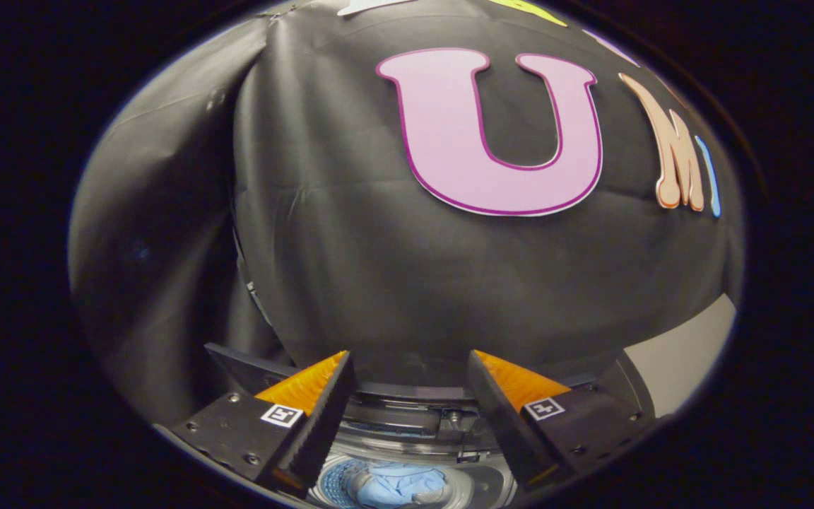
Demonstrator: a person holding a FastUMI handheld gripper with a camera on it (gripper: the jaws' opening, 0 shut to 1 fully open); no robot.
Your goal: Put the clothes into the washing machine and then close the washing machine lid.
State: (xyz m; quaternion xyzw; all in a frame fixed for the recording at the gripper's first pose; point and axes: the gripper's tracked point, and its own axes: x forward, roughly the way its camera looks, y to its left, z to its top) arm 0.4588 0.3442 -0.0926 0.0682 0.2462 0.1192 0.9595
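Note:
My gripper (407, 367) is open, its two fingers spread wide with nothing between them. Below and between the fingers lies the top opening of the washing machine (407, 431), its rim and back panel showing. Down in the drum rests a light blue garment (400, 486), crumpled, well below the fingertips. The gripper sits above the machine and points toward the booth wall. The machine's lid stands up behind the opening as a dark edge (244, 364) to the left of the fingers.
The black cloth wall (379, 268) hangs close behind the machine and folds into a corner on the left. A pale grey strip of wall (682, 346) shows to the right of the machine.

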